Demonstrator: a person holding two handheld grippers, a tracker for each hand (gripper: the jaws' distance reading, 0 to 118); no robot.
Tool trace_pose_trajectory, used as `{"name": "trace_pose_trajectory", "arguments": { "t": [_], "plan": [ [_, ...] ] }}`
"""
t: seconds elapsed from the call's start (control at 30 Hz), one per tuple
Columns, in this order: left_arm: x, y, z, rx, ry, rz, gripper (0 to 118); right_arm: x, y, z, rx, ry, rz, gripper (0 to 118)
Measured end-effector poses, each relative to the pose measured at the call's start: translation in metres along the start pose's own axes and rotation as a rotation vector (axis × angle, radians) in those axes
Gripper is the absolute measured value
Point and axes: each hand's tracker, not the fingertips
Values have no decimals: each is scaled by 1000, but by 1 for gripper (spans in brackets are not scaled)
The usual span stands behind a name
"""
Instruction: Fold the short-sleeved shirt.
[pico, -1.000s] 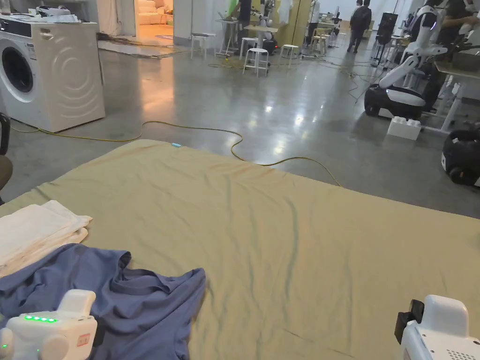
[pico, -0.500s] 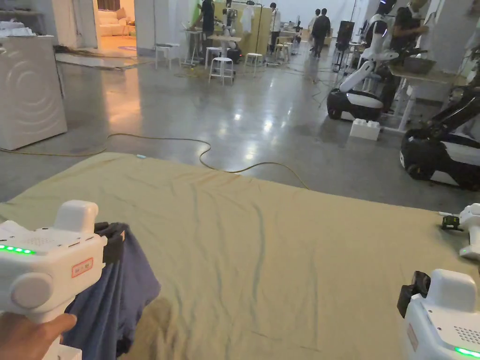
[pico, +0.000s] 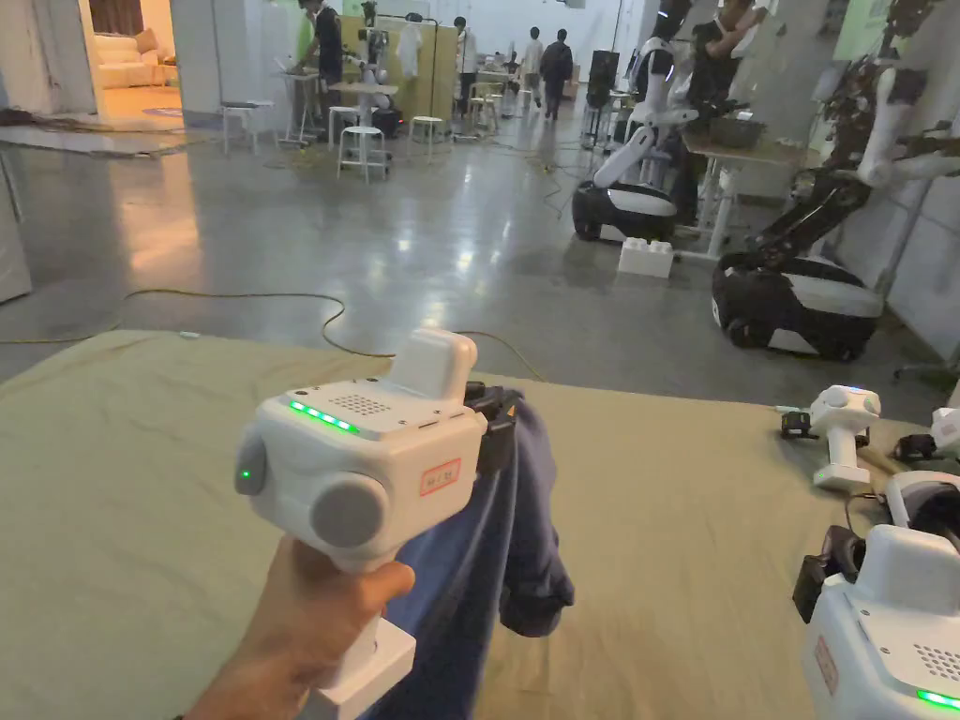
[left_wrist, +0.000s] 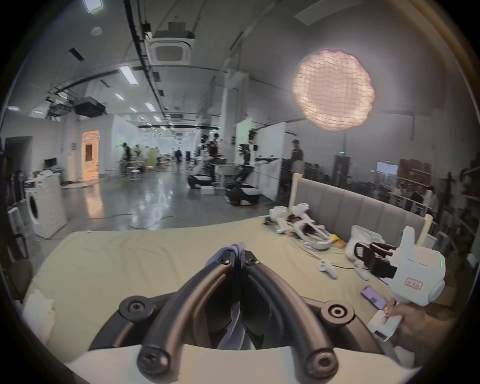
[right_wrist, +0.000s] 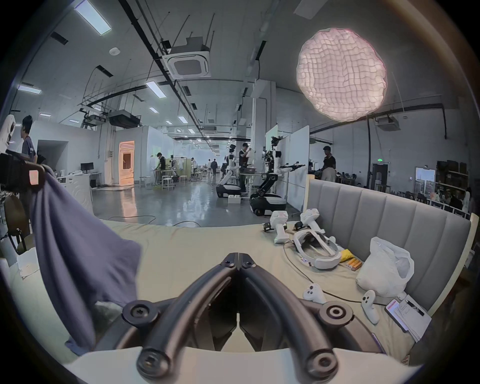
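Hanging from the left tool (pico: 502, 412) in the head view, the blue shirt (pico: 497, 553) droops above the bed (pico: 141, 525). Left gripper view: jaws pinching shirt fabric. Right gripper view: the right tool (right_wrist: 237, 256) pressed together, empty.

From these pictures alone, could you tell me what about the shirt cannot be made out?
- Shirt sleeves and collar: bunched folds, head view.
- Its lower part: hidden behind the left tongs body and hand, cut by the frame's bottom edge.
- Grip point: only a tuft shows past the tips, left gripper view.
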Motion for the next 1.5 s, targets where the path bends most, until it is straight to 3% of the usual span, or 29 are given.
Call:
{"name": "trace_pose_trajectory", "arguments": {
  "t": [0.2,0.37,0.43,0.5,0.53,0.8,1.0,1.03,1.1,1.17,1.23,1.33,1.5],
  "plan": [
    [72,-54,-61,-157,-157,21,4,29,-11,3,-32,-48,1,0],
    [101,-111,-97,-314,-170,34,6,47,-23,6,-69,-77,17,0],
    [103,-127,-102,-342,-187,63,18,51,-27,7,-86,-81,22,0],
    [101,-135,-100,-350,-180,99,57,53,-31,8,-101,-81,22,0],
    [98,-136,-97,-341,-185,118,66,53,-33,9,-107,-78,23,0],
    [51,-109,-37,-119,-23,152,66,25,-31,12,-76,-1,32,0],
    [3,-95,15,5,191,105,62,-5,-15,10,-20,69,20,0],
    [-4,-95,20,0,228,97,57,-8,-13,10,-14,76,17,0],
    [-18,-99,31,5,274,93,27,-16,-13,10,-8,84,16,0],
    [-29,-104,39,-10,359,100,21,-22,-16,11,7,95,14,0],
    [-39,-112,46,3,357,112,4,-27,-18,11,12,100,16,0],
    [-40,-120,55,20,479,66,0,-32,-22,11,22,115,10,0],
    [-52,-127,57,-39,475,102,0,-36,-18,11,53,116,4,0]
  ]
}}
